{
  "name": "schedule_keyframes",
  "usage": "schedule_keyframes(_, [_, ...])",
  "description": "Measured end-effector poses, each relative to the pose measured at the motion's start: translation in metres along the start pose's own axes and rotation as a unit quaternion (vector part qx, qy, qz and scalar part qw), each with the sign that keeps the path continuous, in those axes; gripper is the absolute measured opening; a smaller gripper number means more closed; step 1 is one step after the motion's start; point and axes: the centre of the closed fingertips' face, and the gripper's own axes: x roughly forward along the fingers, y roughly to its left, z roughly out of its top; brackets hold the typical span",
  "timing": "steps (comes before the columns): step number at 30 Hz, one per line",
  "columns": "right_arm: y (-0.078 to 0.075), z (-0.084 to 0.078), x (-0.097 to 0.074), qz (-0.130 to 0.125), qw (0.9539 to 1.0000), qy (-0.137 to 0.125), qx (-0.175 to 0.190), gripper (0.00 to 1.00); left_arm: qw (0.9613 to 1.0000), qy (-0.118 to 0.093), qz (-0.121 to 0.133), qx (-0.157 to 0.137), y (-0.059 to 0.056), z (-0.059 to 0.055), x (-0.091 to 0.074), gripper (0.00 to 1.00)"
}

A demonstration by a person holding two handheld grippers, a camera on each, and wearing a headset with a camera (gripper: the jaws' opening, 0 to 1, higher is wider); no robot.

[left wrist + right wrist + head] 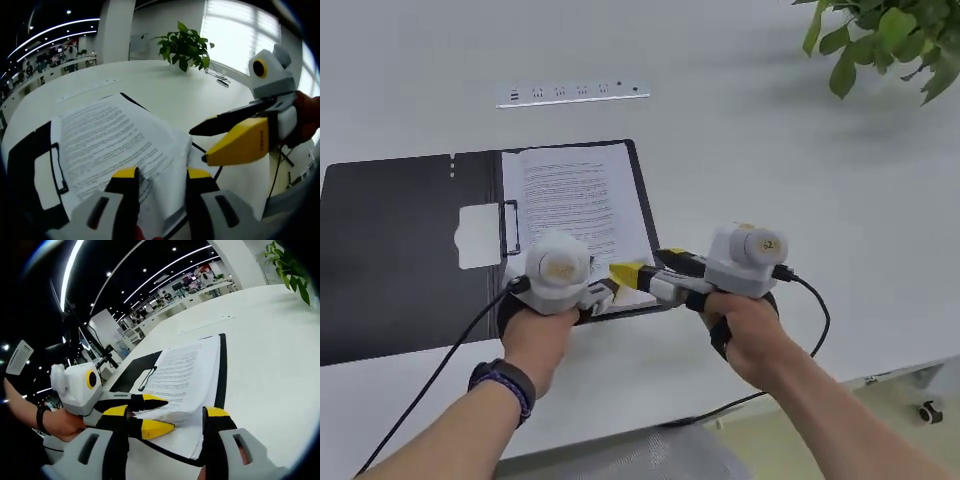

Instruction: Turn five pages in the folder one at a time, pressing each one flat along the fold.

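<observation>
folder (400,250): open flat on the white desk (790,160), black inner cover on the left, printed pages (582,195) on the right, clip (510,228) by the fold
left gripper (162,177): at the pages' near edge, fingers apart, lifted lower page corner between them
right gripper (167,414): just right of the left one, pointing toward it, fingers apart, same raised corner ahead between them
background: power strip (572,93) beyond the folder, plant (885,35) at the far right

Nothing legible, top page (582,195) of the folder (390,260) covered in dense print, seemingly paragraphs, too small to read
</observation>
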Motion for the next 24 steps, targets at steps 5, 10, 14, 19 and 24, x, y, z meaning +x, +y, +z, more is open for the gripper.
schedule_keyframes(5, [-0.001,-0.002,0.003,0.004,0.9999,0.001,0.010,0.57,1.0000,-0.001,0.001,-0.001,0.000,0.000,0.000,0.35])
schedule_keyframes(10, [0.000,-0.003,0.004,0.009,0.9998,-0.001,0.016,0.53,1.0000,0.000,-0.004,0.000,-0.001,-0.002,-0.002,0.36])
schedule_keyframes(14, [-0.002,-0.003,0.001,0.008,0.9999,-0.005,0.011,0.46,0.9996,0.010,-0.022,0.015,-0.009,-0.003,-0.005,0.44])
schedule_keyframes(19, [-0.006,-0.003,-0.004,0.005,0.9998,-0.009,0.019,0.38,0.9989,0.012,-0.041,0.019,-0.017,-0.002,-0.010,0.53])
schedule_keyframes(24, [-0.004,0.000,-0.007,0.009,0.9987,-0.029,0.042,0.22,0.9986,0.016,-0.043,0.026,-0.016,0.000,-0.017,0.58])
